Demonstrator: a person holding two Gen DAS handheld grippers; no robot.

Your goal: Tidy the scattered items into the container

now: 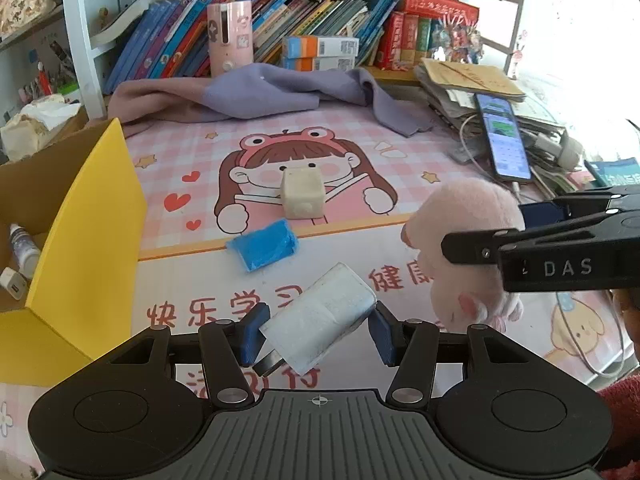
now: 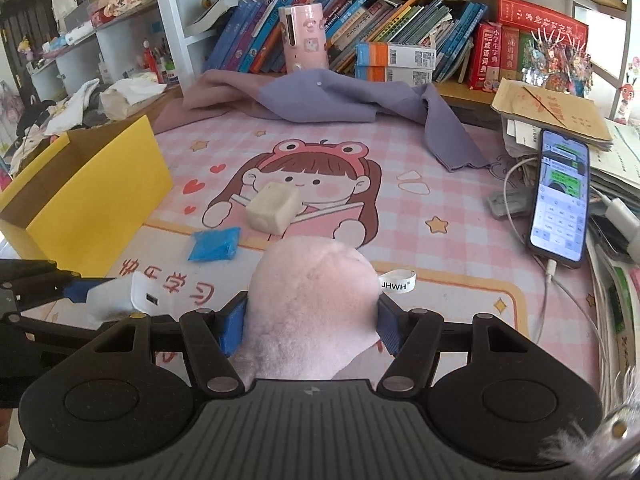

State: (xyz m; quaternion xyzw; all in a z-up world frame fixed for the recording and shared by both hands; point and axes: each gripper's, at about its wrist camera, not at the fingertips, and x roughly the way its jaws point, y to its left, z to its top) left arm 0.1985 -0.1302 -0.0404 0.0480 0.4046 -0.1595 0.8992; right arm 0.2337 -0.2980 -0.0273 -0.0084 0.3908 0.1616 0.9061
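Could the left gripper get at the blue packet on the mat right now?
Probably not yet. The left gripper is shut on the white charger, so its jaws are full. The way to the blue packet looks free once the charger goes into the yellow box.

Two close wrist views, angled down, sharing the desk mat (image 1: 360, 152).

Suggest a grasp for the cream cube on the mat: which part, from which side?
Grip the cream cube across its two flat side faces, coming from above. It sits square on the desk mat, clear of the blue packet, so the fingers probably have room on both sides.
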